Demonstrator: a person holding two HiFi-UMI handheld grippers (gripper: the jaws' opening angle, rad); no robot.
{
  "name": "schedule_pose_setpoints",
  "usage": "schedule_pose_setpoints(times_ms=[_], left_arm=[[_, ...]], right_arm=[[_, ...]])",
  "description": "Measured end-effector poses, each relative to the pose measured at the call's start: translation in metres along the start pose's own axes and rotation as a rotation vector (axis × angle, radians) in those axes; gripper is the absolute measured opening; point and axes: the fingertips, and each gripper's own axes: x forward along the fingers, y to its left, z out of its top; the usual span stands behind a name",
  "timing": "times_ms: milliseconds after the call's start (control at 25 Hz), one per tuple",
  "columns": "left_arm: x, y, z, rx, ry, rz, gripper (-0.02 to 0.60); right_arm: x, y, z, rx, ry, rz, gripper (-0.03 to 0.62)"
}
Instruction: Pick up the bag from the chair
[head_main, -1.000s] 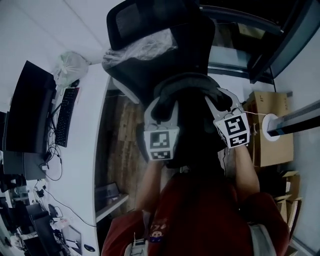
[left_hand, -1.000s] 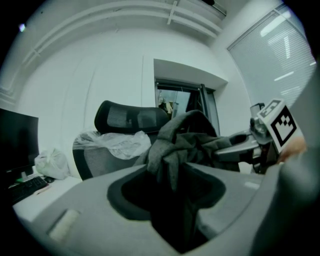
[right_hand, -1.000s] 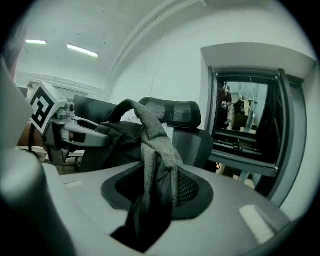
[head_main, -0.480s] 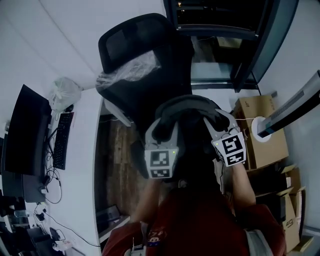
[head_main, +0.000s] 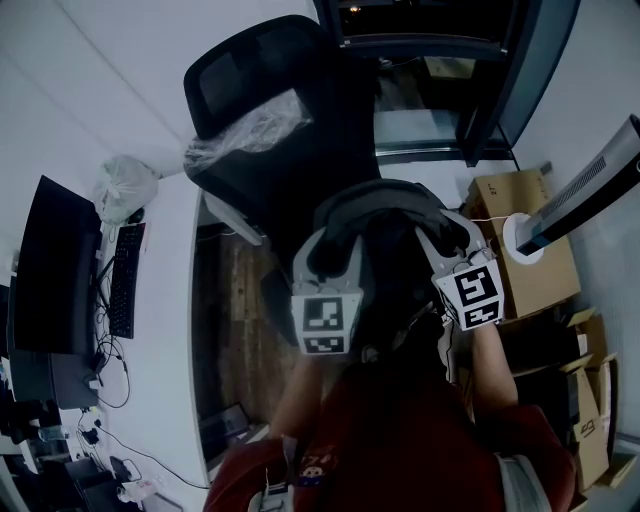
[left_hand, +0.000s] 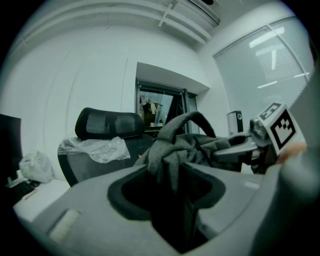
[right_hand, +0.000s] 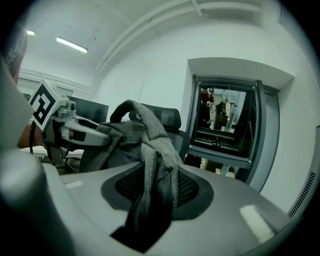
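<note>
Bag (head_main: 385, 200) has come a little away from the chair (head_main: 270, 110); left gripper (head_main: 328, 262) and right gripper (head_main: 448, 235) are each clamped on its cloth.

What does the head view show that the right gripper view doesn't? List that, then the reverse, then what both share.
Only the head view: the black keyboard, the white plastic sack on the desk, the brown cardboard box and the person's red top.
Only the right gripper view: the white ceiling light strip.
Both: the grey fabric bag, gripped by the left gripper and right gripper, the black mesh office chair and the dark-framed doorway.
</note>
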Motion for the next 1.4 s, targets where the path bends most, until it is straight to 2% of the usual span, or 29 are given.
schedule_pose_setpoints(times_ms=[760, 1400], left_arm=[[0.001, 0.006, 0.006, 0.012, -0.012, 0.017, 0.183], [-0.013, 0.021, 0.003, -0.007, -0.015, 0.041, 0.181]], right_arm=[[0.007, 0.0, 0.006, -0.005, -0.02, 0.005, 0.143], [0.015, 0.017, 0.013, -0.024, -0.017, 0.024, 0.146]])
